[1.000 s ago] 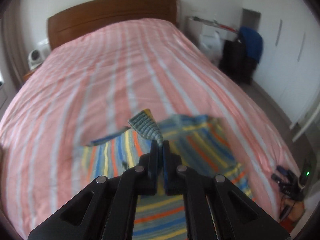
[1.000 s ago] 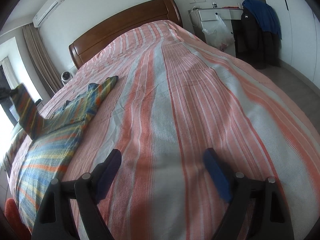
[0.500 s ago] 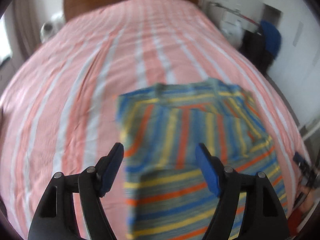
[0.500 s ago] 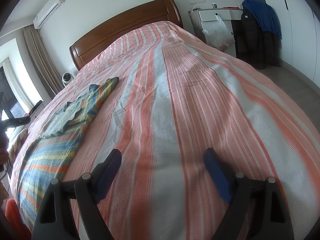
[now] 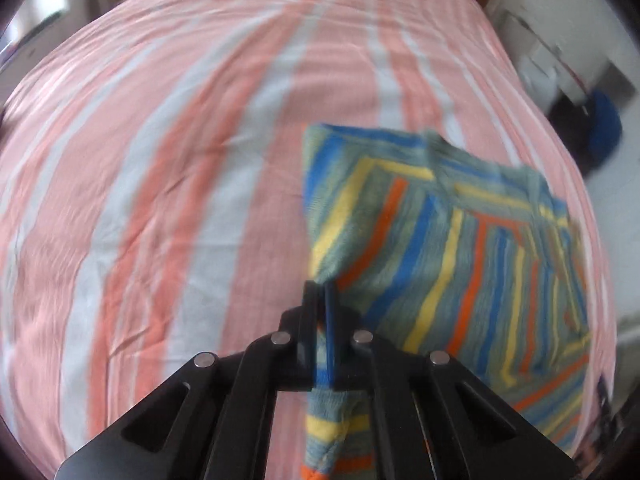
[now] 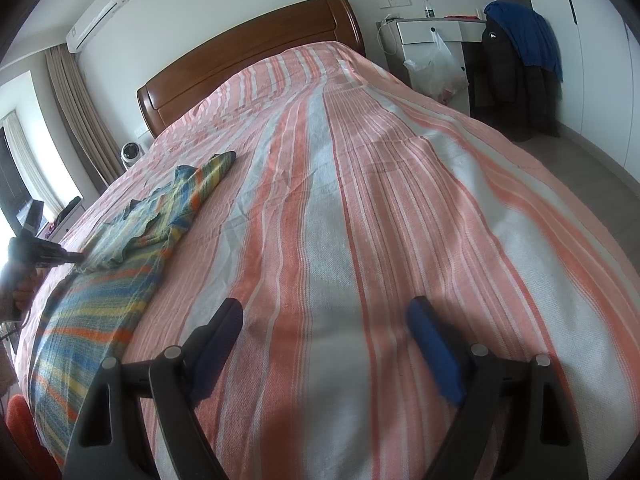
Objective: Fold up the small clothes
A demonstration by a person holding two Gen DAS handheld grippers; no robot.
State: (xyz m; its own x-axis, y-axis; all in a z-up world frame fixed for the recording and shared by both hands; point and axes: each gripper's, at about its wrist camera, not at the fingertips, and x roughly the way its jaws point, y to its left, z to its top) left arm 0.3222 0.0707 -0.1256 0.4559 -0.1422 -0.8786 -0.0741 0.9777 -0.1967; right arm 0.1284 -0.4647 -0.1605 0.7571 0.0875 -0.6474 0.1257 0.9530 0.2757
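Striped knit, blue, yellow, orange and grey-green: the small sweater [image 5: 460, 248] lies on the bed's pink-and-white striped cover [image 5: 180, 200], its lower part cut off by the frame edge at 5 o'clock in the left wrist view, which is blurred throughout. The left gripper [image 5: 320, 292] has just been closing and now has its jaws pinched together on the sweater's edge, a fold of knit running down between the fingers; how much cloth sits inside is hidden by the black linkage.

Right wrist view adds what the left lacks: the sweater [image 6: 120, 248] seen from the side at 9 o'clock, one sleeve stretched toward 11, and the left gripper [image 6: 78, 257] as a dark shape at the garment's edge, the hand behind it washed out by window glare. The right gripper [image 6: 324, 320] hangs over bare cover, well apart from the sweater, jaws spread wide with nothing between them.

Room: wooden headboard [image 6: 248, 56] at 12 o'clock, air conditioner [image 6: 96, 14] at 11, curtain [image 6: 76, 116] at 10, white desk [image 6: 432, 36] and blue jacket [image 6: 524, 36] at 1
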